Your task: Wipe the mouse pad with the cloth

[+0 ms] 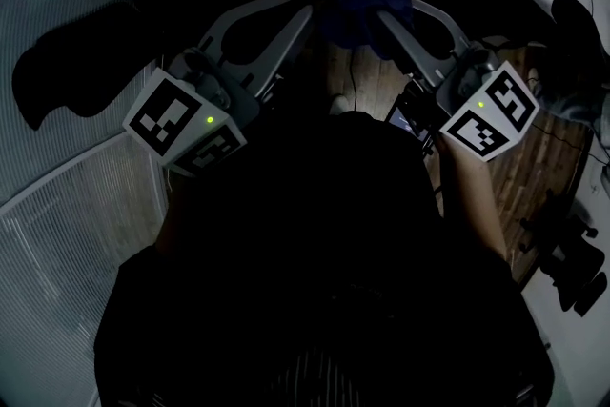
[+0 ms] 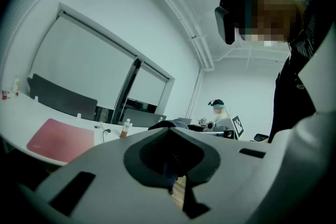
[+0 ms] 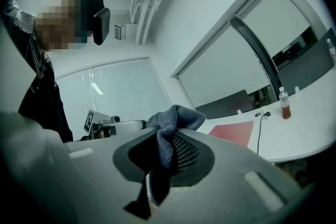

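Surface [image 2: 21,118]: white, curved, lying beyond both grippers;
Mouse pad [image 2: 60,139]: red, flat on the surface near its edge, nothing touching it;
Right gripper [image 3: 167,139]: lifted clear of the surface, fingers clamped on the cloth;
Left gripper [image 2: 169,134]: also off the surface, fingers together;
Cloth [image 3: 176,118]: blue-grey, bunched, well above the surface

mouse pad [image 3: 233,132] top lies open; bottle [image 3: 284,104] and cable [image 3: 259,131] stand near its edge

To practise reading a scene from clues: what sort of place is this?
Probably an office or meeting room: a long white desk, a red mouse pad and a bottle on it, and glass partitions.
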